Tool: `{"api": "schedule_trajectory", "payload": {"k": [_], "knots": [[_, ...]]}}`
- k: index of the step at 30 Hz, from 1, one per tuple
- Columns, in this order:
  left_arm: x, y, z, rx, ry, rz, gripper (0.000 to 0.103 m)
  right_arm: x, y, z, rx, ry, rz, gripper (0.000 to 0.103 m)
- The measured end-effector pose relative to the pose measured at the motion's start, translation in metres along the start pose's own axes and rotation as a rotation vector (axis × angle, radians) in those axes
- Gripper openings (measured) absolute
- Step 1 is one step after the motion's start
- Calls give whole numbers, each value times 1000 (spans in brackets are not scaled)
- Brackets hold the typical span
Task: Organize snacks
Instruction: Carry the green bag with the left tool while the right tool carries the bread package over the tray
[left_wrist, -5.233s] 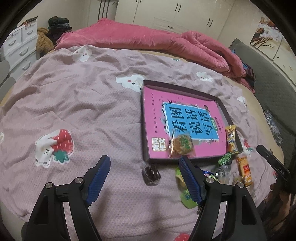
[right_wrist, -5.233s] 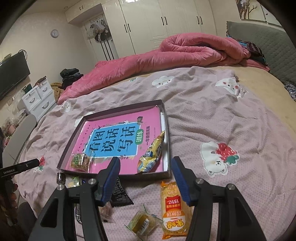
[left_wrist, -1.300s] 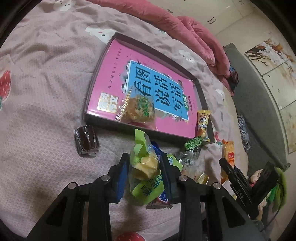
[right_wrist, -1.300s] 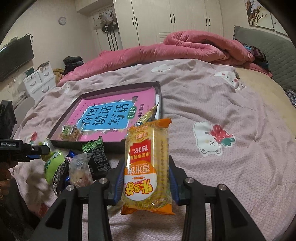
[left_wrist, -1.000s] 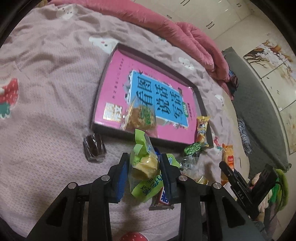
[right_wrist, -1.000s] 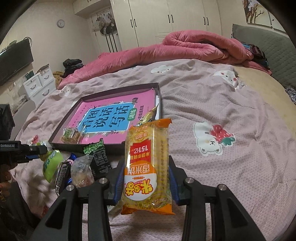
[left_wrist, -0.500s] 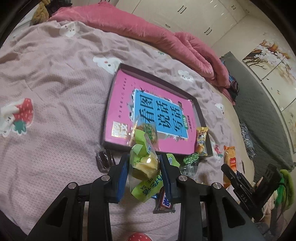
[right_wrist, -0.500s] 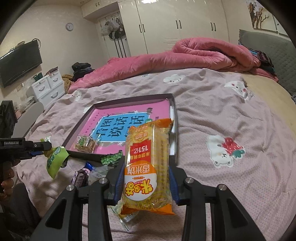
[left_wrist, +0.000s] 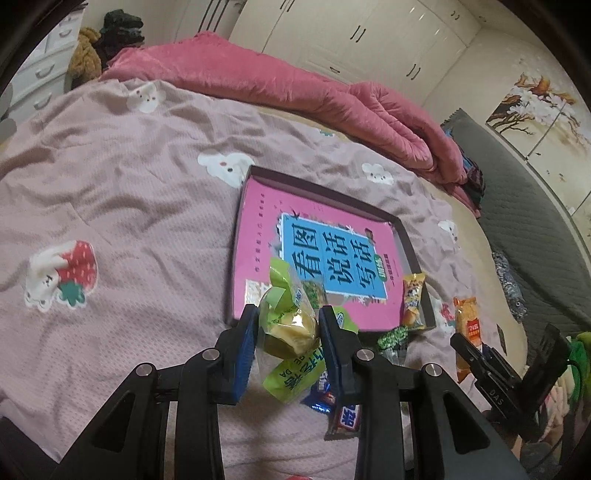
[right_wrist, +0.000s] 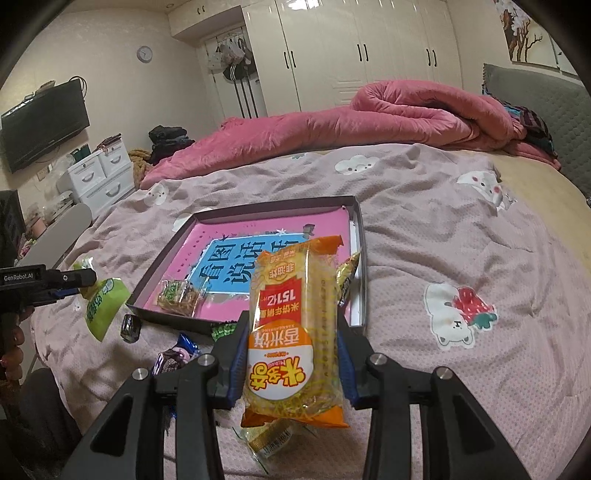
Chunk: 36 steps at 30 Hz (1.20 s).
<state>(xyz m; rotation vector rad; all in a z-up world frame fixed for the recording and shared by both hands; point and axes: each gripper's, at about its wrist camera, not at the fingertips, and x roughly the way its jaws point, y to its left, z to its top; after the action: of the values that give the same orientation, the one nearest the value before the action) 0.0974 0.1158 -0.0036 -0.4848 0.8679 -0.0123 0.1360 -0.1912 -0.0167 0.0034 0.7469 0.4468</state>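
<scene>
I'm working in a home bedroom. A bed (right_wrist: 424, 236) under a mauve cartoon-print sheet fills both views, a pink quilt (right_wrist: 369, 122) heaped at its far side. White wardrobes (right_wrist: 354, 51) line the wall, beside a clock (right_wrist: 144, 54), a wall TV (right_wrist: 42, 123), white drawers (right_wrist: 101, 177) and a grey headboard (right_wrist: 546, 107).

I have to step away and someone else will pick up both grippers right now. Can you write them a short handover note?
Left gripper: shut on the green snack pack, held above the bed.
Right gripper: shut on the orange rice cracker pack, also lifted.
Tray on the bedspread: holds a clear-wrapped snack near its front left corner and a yellow packet by its right wall.
Left: place both held packs in the tray, then the loose snacks in front of it, including the dark wrapped one and the blue-wrapped bar.
</scene>
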Motion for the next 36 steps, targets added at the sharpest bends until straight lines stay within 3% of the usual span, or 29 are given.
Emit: {"api": "schedule_trajectory", "payload": {"k": [17,23,36], "knots": [[8,4,26,18,-50,73,34,12,9,16,-5,-15,18,41],[25,6,38,38,-72,129,34,15,10,16,-5,-11,23,41],[68,1,46,34,-41,170,34,21,8,25,3,-26,10,41]]}}
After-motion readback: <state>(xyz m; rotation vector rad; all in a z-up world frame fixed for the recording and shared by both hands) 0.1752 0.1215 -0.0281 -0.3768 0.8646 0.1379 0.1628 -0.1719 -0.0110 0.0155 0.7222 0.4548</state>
